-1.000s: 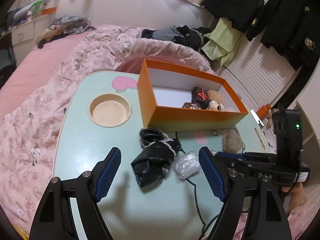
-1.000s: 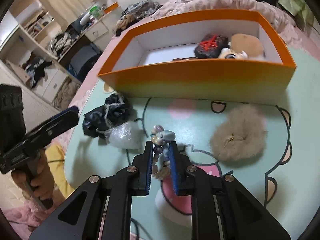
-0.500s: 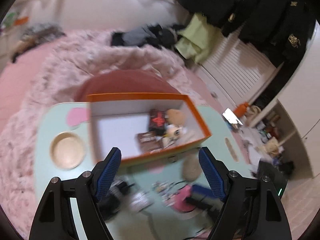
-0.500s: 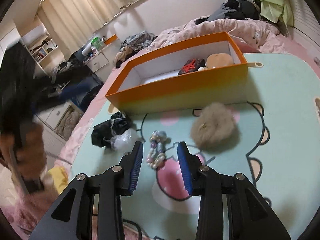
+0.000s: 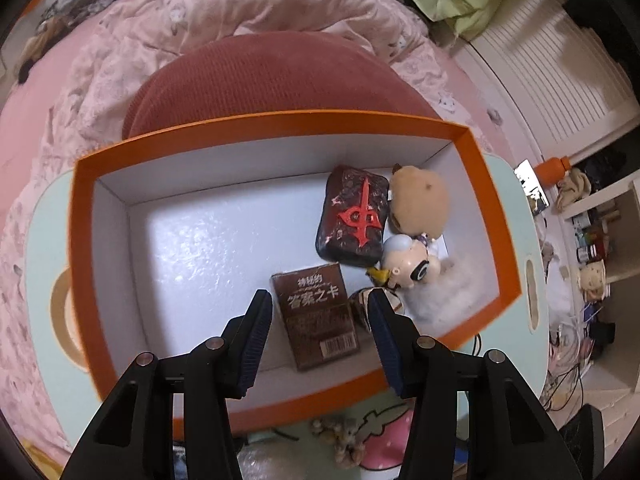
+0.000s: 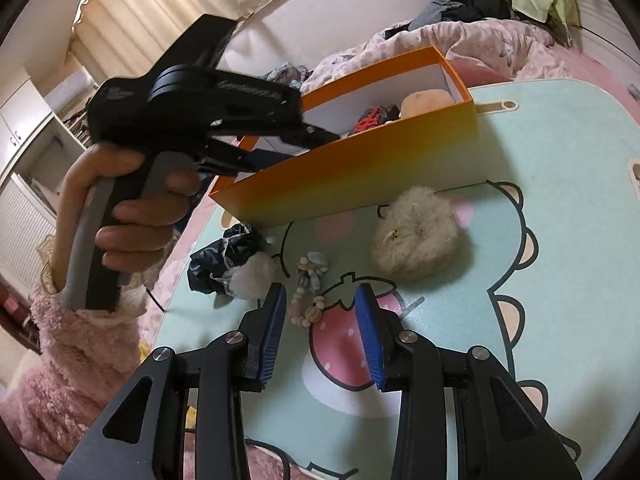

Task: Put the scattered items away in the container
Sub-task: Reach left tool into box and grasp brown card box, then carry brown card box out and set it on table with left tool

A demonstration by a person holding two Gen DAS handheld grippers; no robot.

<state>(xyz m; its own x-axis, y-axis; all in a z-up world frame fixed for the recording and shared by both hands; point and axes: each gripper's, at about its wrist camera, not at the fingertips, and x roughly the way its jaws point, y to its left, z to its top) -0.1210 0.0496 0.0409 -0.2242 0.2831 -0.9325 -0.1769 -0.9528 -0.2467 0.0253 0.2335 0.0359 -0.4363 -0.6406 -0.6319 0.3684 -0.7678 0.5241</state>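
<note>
1. Nearest the right camera: right tool (image 6: 320,320) spread wide and empty, poised low over the mint worktop (image 6: 560,208) above its strawberry print.
2. Just beyond its fingertips: bead bracelet (image 6: 308,292) lying flat on the worktop, slightly toward the left finger, not touched by either.
3. Left of the bracelet: black scrunchie (image 6: 224,256) bunched against a clear crinkled wrapper (image 6: 252,276), the two touching.
4. Right of the bracelet and a little farther: beige fluffy scrunchie (image 6: 416,236), resting just in front of the orange box (image 6: 360,168), apart from the beads.
5. Higher and to the left: left tool (image 5: 318,320) gripped by a hand (image 6: 120,200) in a pink fleecy sleeve, reached in over the near wall of the box; seen from its own camera, spread wide with nothing between the pads.
6. Directly under the left tool, inside the box: brown card pack (image 5: 320,316) lying flat on the white floor.
7. Farther in, at the right end: dark pouch with a red emblem (image 5: 354,216), tan plush (image 5: 420,200), small white big-eyed figure (image 5: 408,264), white fluff (image 5: 448,292), all crowded together.
8. Beyond the box: red cushion (image 5: 272,76), then pink bedding (image 5: 200,12).
</note>
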